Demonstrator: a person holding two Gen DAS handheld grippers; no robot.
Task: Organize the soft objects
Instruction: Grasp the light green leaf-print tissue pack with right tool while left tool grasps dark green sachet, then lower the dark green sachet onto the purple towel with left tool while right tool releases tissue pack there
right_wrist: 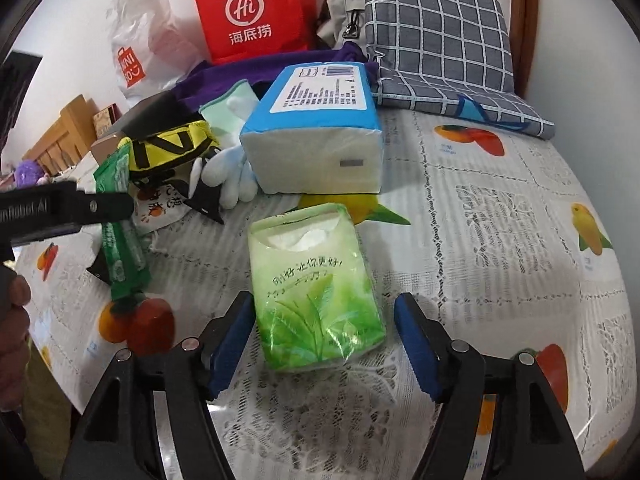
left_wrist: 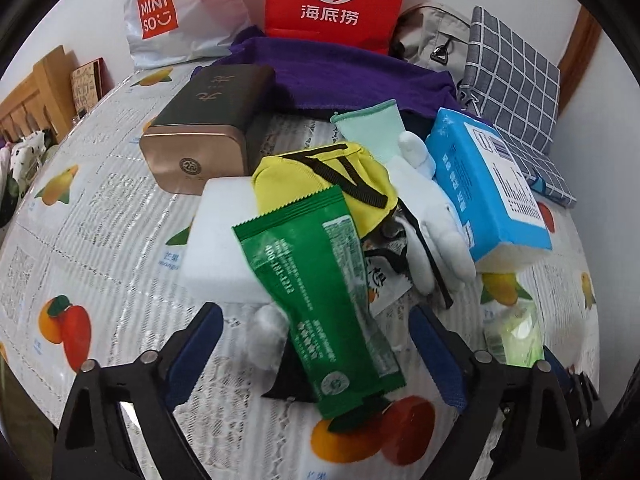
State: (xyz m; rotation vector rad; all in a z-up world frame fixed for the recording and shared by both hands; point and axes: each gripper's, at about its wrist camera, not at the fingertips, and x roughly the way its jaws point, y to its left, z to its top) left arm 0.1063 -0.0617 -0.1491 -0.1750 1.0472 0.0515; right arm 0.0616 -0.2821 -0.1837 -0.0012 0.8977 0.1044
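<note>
My left gripper [left_wrist: 316,340] is open, its fingers on either side of a green foil pouch [left_wrist: 324,300] that lies on a pile: a white sponge block [left_wrist: 224,240], a yellow cloth bag [left_wrist: 340,180], a white glove [left_wrist: 432,224] and a blue tissue pack [left_wrist: 488,184]. My right gripper [right_wrist: 324,336] is open around the near end of a green tissue pack [right_wrist: 316,284] lying flat on the tablecloth. The blue tissue pack [right_wrist: 316,140] lies behind it. The left gripper's body [right_wrist: 64,208] shows at the left of the right wrist view.
A brown tin box [left_wrist: 208,128], a purple towel [left_wrist: 352,80], a red paper bag [left_wrist: 336,0], a white Miniso bag [left_wrist: 176,12], a beige bag [left_wrist: 436,36] and a grey checked cloth bag [left_wrist: 516,92] stand at the back. The fruit-print tablecloth [right_wrist: 500,216] covers the table.
</note>
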